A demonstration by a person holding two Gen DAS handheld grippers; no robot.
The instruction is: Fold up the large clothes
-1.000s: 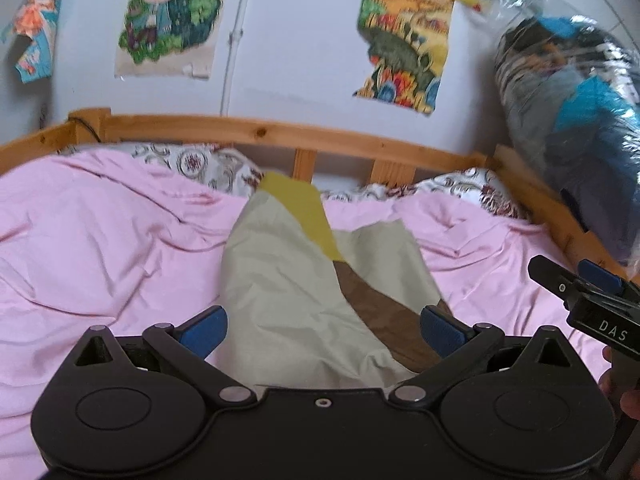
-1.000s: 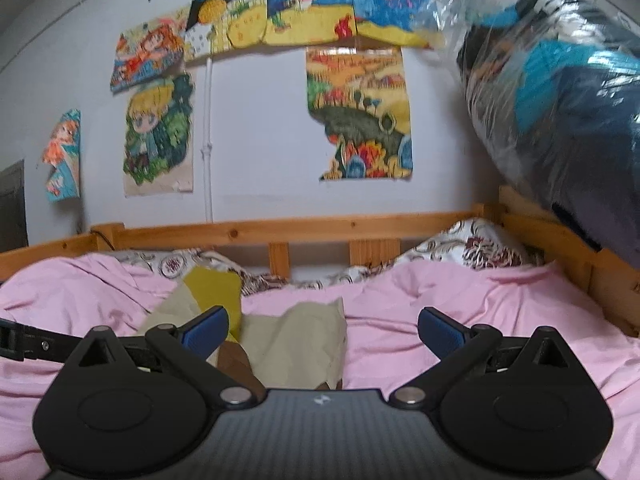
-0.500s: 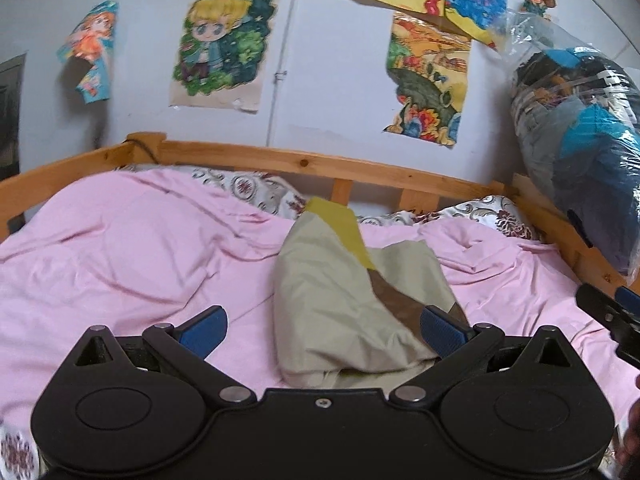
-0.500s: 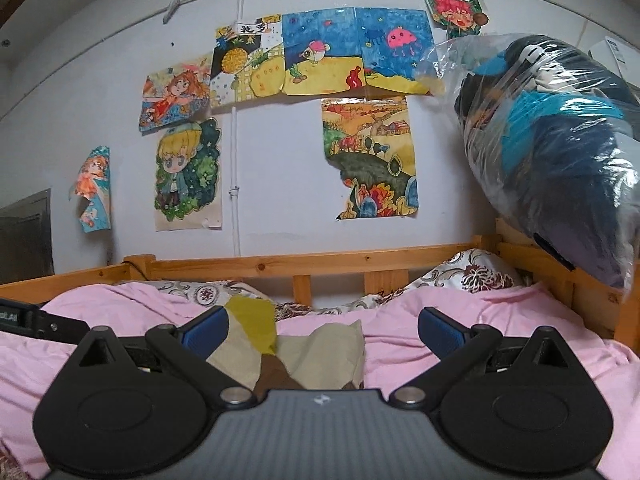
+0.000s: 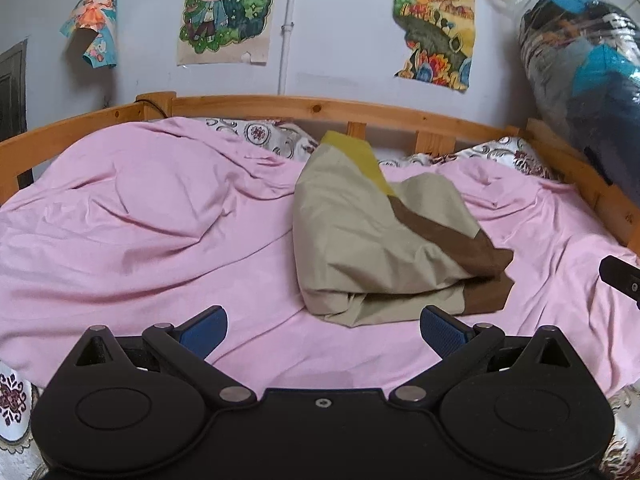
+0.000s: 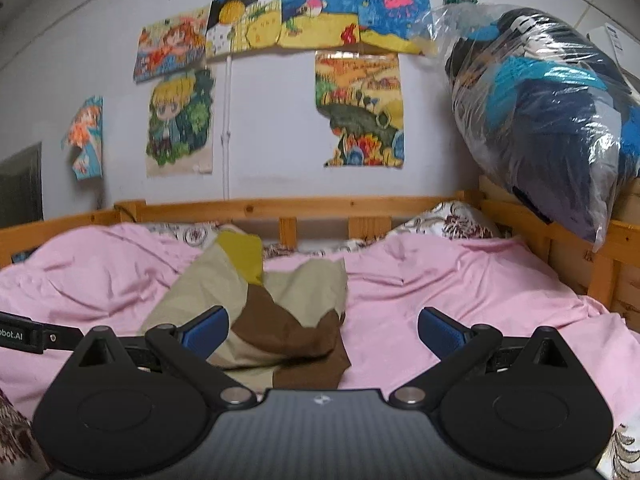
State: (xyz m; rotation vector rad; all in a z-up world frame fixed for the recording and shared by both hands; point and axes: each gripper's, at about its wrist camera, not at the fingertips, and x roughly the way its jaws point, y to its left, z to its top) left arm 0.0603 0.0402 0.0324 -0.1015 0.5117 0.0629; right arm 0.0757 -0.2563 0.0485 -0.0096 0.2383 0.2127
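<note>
We hold both tools low over the bed, and the folded garment (image 5: 384, 236) lies on the pink sheet (image 5: 152, 220) ahead of us. In the left wrist view it sits beyond the left hand-held gripper (image 5: 322, 330), toward 1 o'clock from the gap between the blue pads (image 5: 204, 330), near but not touching them. Our left hand-held gripper is released, its jaws spread wide with nothing between them. The garment is beige, with a yellow band at its far end and a brown band running across its near right corner; its near edge shows stacked layers.

In the right wrist view the same garment (image 6: 256, 304) lies toward 11 o'clock from the right hand-held gripper (image 6: 322, 330); its near brown corner reaches into the gap, closer to the left blue pad (image 6: 206, 330), though we cannot tell whether it touches. This one is released too, jaws wide and holding nothing.

At 9 o'clock in the right wrist view, the other tool's black body (image 6: 24, 334) carries white lettering that we read as "bot.AI", the start cut off by the frame edge. The drawings (image 6: 320, 8) on the wall show no writing we can read. A clear plastic bag (image 6: 548, 116) of dark and blue clothes rests on the wooden bed rail (image 6: 532, 220) at 2 o'clock.
</note>
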